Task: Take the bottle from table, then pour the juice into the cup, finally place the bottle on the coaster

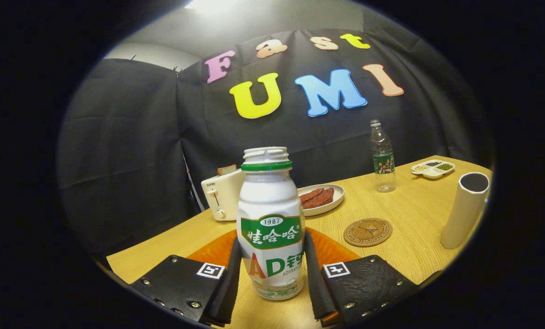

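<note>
Standing upright between the jaws of the gripper [272, 278] is a white bottle [271, 224] with a green label and no cap. The jaws sit close on either side of its lower body, pads touching or nearly touching it; whether they press on it cannot be told. The bottle's base shows just above the wooden counter [409, 256], with an orange mat [331, 249] behind it. Beyond the jaws to the right lies a round cork coaster [367, 232], and further right stands a tall white cup [465, 210]. Behind are a toaster [222, 194], a plate [321, 198] of brown slices, a clear water bottle [382, 157] and a small divided dish [433, 168].
</note>
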Available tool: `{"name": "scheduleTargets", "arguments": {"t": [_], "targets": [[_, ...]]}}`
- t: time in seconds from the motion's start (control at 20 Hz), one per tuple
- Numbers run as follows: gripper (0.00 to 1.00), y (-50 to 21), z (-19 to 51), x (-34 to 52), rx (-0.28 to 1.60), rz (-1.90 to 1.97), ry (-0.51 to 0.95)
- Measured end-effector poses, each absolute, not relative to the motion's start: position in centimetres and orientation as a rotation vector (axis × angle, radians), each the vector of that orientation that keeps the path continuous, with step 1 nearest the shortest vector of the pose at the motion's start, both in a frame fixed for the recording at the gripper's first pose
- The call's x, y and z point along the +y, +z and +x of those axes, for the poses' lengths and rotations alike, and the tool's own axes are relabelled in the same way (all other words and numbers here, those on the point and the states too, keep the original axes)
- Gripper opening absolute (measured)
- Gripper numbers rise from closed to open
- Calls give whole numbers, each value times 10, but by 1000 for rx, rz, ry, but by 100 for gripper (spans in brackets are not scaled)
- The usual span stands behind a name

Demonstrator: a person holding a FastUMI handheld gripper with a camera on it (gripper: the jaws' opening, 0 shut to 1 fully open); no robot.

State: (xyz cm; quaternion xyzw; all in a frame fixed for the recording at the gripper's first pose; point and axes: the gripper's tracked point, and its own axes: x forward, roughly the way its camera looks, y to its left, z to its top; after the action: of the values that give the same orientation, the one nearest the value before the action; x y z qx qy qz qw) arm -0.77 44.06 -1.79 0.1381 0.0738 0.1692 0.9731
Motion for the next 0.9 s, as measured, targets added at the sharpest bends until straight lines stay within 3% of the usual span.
{"name": "scheduleTargets", "arguments": {"t": [0.9], "targets": [[64,30,-1,347,31,818,334]]}}
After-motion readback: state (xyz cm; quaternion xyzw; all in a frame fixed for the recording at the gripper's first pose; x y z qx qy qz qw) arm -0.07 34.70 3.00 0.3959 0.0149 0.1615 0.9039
